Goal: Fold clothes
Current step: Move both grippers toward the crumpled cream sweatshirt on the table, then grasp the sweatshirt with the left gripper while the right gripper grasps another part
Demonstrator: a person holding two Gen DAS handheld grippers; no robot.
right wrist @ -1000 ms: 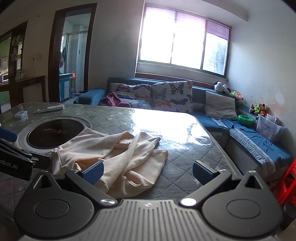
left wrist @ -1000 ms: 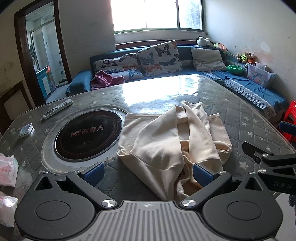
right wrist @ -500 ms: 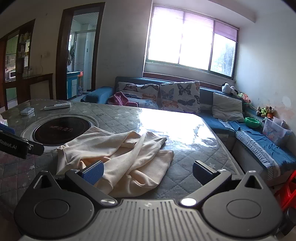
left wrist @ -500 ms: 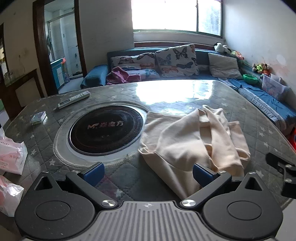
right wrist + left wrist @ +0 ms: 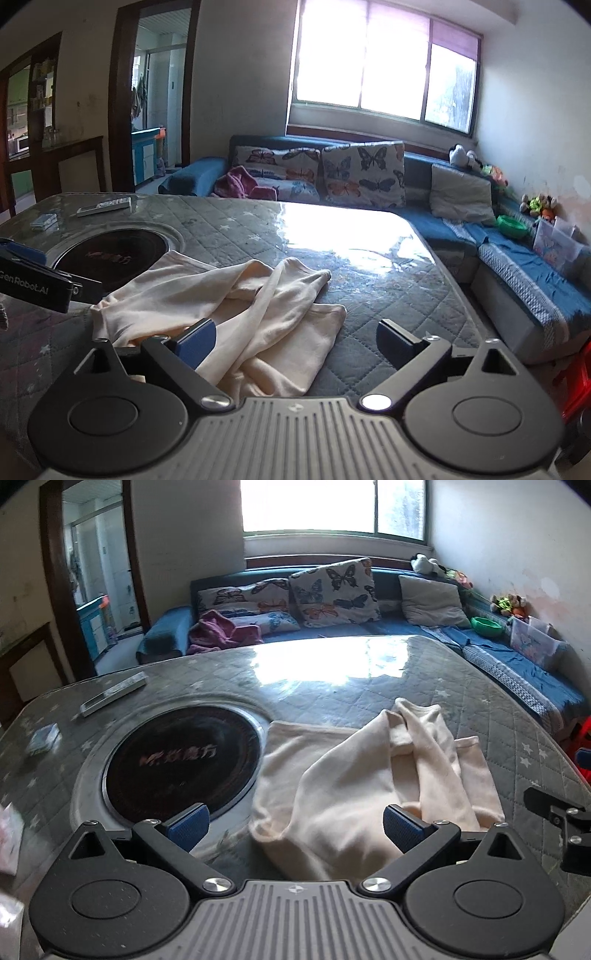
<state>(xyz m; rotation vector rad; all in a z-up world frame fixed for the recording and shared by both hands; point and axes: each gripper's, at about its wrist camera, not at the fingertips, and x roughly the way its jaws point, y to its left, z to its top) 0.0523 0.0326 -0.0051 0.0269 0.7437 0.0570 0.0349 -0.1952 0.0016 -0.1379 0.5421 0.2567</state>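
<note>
While both grippers have drawn back, jaws spread and empty, the cream garment [image 5: 369, 775] lies rumpled on the surface [image 5: 332, 686]; folding is incomplete.

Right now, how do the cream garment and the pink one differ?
The cream garment lies rumpled on the table, close to both open hand-held grippers; the pink garment is heaped on the sofa, far from them. The cream one spreads wider. Both are unfolded.

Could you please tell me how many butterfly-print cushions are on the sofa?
3: a long one upright, a large square one to its right, and one lying flat in front. Others may be hidden.
</note>
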